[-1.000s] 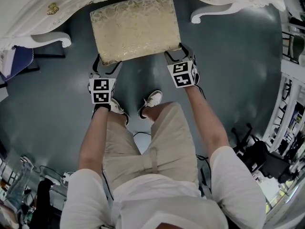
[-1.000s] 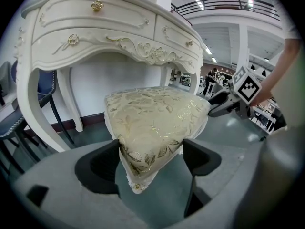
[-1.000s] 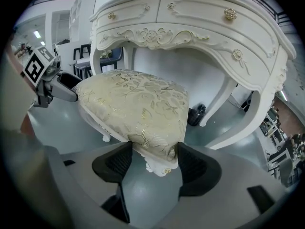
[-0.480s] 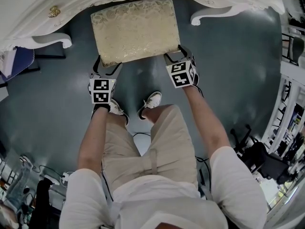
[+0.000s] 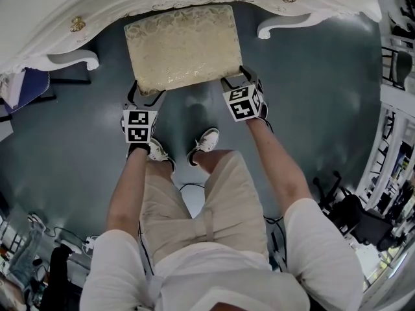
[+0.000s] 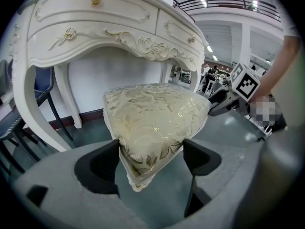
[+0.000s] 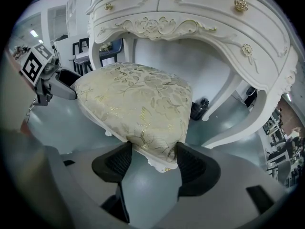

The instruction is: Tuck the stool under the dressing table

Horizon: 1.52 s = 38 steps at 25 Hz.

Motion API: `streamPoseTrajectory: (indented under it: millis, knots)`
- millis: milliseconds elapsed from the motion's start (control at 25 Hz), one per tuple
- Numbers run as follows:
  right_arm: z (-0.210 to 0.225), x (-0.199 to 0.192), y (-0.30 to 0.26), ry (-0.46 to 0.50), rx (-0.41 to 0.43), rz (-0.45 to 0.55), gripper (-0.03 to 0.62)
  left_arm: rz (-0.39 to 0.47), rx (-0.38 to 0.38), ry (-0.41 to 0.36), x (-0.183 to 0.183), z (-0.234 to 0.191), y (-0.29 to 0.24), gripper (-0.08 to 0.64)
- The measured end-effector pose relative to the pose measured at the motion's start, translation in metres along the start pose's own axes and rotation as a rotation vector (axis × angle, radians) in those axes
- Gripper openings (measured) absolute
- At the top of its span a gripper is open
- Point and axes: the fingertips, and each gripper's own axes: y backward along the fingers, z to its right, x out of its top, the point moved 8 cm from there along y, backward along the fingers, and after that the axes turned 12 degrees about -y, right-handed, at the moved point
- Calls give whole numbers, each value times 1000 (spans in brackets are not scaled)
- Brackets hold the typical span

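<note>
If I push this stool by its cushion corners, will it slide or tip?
Likely slides: the floor looks smooth and the stool has a wide seat. The cushion looks padded, so its corners may squash a little in the jaws of the left gripper and right gripper. Held at both near corners, it should track fairly straight.

Glossy grey-green floor (image 5: pixel 324 89), white wall (image 6: pixel 109 80), blue chair (image 6: pixel 45 82), ceiling strip lights (image 6: pixel 204 2), upper balcony railing (image 6: pixel 224 1)
</note>
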Motion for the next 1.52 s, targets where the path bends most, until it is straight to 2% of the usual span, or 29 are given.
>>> streamPoseTrajectory:
  millis: [680, 920, 1520]
  knots:
    - [4, 9, -6, -7, -5, 38, 299, 40, 2, 5, 5, -11, -9, 425]
    - [6, 21, -12, -16, -12, 39, 298, 24, -12, 6, 14, -24, -17, 426]
    - [12, 51, -31, -24, -24, 79, 296, 62, 2, -11, 31, -57, -39, 428]
